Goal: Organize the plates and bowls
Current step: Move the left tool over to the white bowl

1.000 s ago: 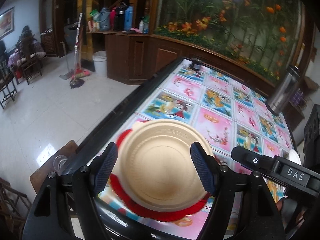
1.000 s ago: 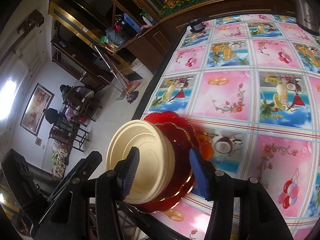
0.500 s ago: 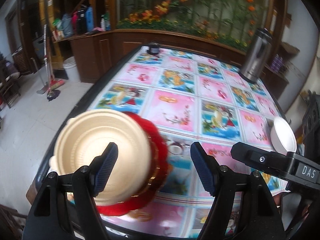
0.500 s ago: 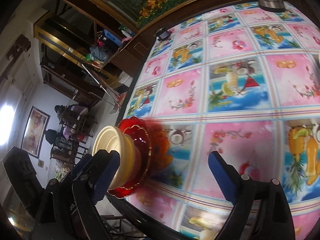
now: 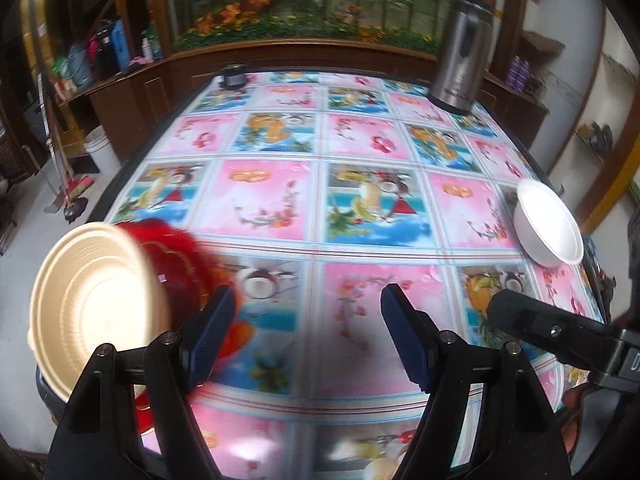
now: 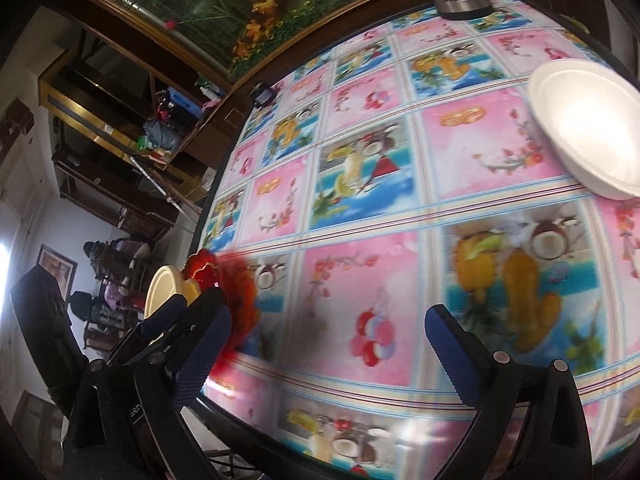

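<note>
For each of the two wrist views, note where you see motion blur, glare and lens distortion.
Left wrist view: the cream bowl and red plate at the left edge are smeared by blur; the white bowl is washed out bright; the tablecloth grid bulges, and corners go dark. Right wrist view: the tablecloth prints near the camera are smeared, glare whitens the white bowl, and the table bulges strongly.

The left gripper, black-framed with ribbed blue pads, points steeply downward, its jaws parted with nothing between them. The matching right gripper angles down likewise; its jaws are opening, nearly at full spread, nothing between its pads.
</note>
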